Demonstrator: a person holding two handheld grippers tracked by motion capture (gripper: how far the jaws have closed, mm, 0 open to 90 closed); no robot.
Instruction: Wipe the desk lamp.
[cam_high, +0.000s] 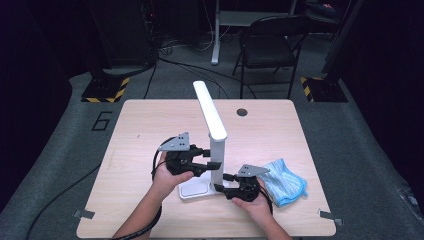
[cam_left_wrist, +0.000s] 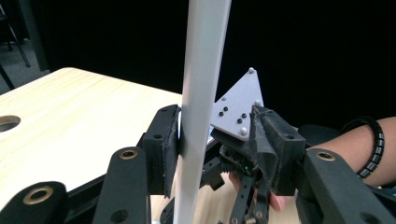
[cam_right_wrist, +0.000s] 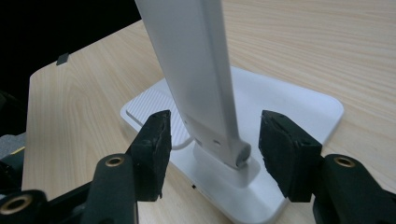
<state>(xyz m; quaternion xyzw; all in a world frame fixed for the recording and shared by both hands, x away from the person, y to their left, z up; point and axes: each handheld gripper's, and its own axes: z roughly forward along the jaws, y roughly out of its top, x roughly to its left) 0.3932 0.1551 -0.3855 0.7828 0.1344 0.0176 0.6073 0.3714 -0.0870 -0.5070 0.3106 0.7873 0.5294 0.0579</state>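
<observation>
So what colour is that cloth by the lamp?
Light blue cloth with a brighter blue edge, clearest in the high view.

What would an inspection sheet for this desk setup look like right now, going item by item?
Surface: wooden table, hole near far edge.
Job's things: white desk lamp upright on its base.
Clutter: blue cloth at right.
Grippers: left gripper open around the lamp's post, one pad touching; right gripper open around the hinge near the base.
Cables: black cable on floor at left.
Surroundings: folding chair behind table, dark room.

Lab — hazard-striped rig feet (cam_high: 106, 91)
</observation>
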